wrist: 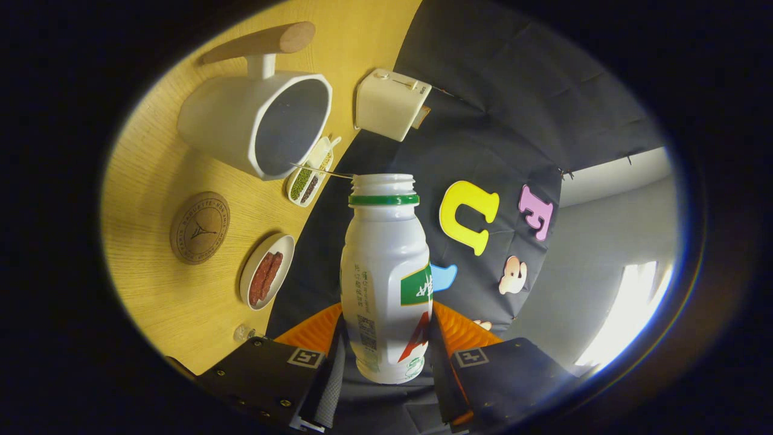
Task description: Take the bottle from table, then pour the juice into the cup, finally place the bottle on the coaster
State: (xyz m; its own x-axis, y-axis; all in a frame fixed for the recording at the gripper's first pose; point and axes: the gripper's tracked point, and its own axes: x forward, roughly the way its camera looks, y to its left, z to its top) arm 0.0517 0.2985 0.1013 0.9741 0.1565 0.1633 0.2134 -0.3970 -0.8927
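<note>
A white plastic bottle (385, 284) with a green neck ring and an uncapped mouth sits between my fingers, and my gripper (386, 347) is shut on its lower body. The view is rolled, so the wooden table (163, 284) stands on its side and the bottle lies tipped, its mouth pointing at the white cup (259, 124). The cup has a wooden handle and its dark opening faces the bottle's mouth, a short way beyond it. A thin stream shows between the mouth and the cup's rim. The round cork coaster (200, 228) lies on the table beside the cup.
A small white dish with red-brown strips (267, 272) lies by the coaster. A narrow tray of green and dark beans (310, 174) sits just past the cup. A cream box-shaped appliance (389, 104) stands near the table's far edge.
</note>
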